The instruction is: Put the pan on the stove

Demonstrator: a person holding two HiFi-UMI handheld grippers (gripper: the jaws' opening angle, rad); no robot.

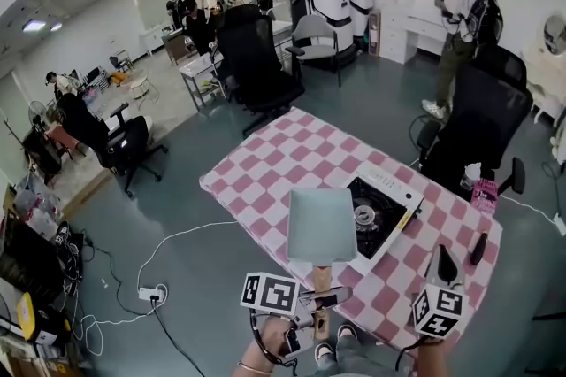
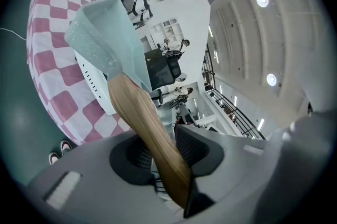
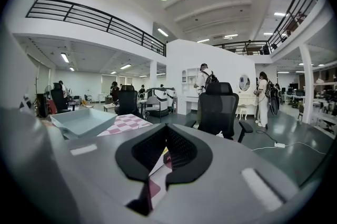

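Your left gripper (image 1: 319, 299) pinches the pan's (image 1: 321, 223) wooden handle (image 2: 147, 133), holding the pan over the stove's (image 1: 382, 209) left edge on the tabletop (image 1: 283, 156). Your right gripper (image 1: 447, 265) is pressed together, empty.

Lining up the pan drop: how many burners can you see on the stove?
1. The burner sits on the stove, just right of the pan; the pan covers the stove's left part, where another could hide.
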